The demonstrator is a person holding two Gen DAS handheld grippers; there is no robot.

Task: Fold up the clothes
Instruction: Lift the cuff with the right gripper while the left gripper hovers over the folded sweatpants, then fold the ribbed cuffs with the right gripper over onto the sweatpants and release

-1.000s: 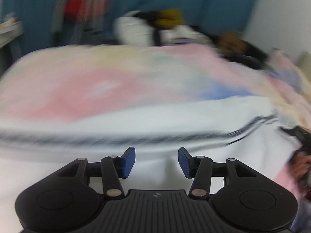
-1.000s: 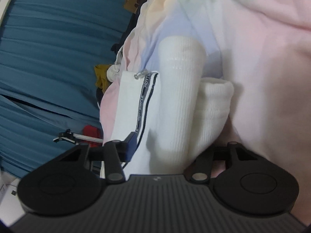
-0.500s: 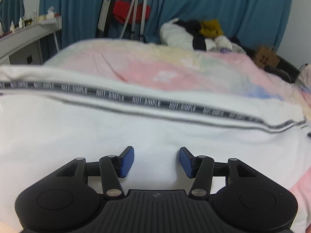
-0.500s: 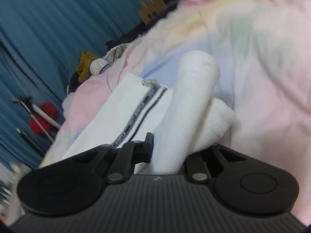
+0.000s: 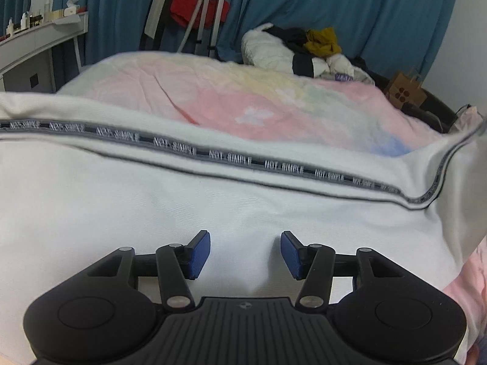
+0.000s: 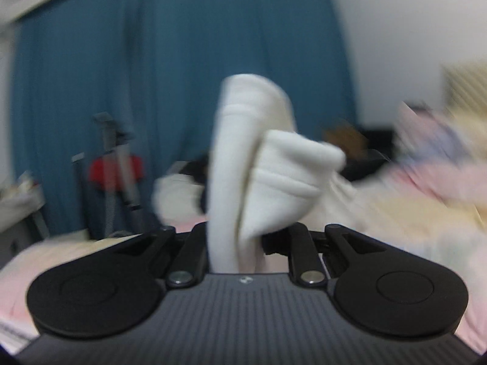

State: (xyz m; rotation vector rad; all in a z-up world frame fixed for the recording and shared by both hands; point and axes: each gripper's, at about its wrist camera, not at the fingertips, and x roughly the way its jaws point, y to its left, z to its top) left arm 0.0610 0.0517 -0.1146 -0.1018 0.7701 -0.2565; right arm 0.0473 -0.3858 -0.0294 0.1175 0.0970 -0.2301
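Note:
A white garment (image 5: 152, 200) with a black "NOT SIMPLE" printed stripe (image 5: 228, 161) lies spread over the bed, filling the lower half of the left wrist view. My left gripper (image 5: 245, 255) hovers low over its plain white cloth, open, with nothing between the blue pads (image 5: 199, 254). Its right end (image 5: 456, 188) rises off the bed. In the blurred right wrist view my right gripper (image 6: 234, 237) is shut on a white ribbed cuff (image 6: 268, 164) of the garment, which bunches upward between the fingers and hides the pads.
The bed carries a pastel pink, yellow and blue quilt (image 5: 274, 103). A heap of clothes (image 5: 304, 48) lies at its far side. A tripod (image 5: 207, 9) with a red item, a white shelf (image 5: 39, 39) and a paper bag (image 5: 404, 91) stand before blue curtains (image 5: 365, 6).
My right gripper has swung up from facing the bed to facing the curtains, lifting the ribbed cuff with it. The garment's right end has risen. The left gripper has stayed open over the cloth.

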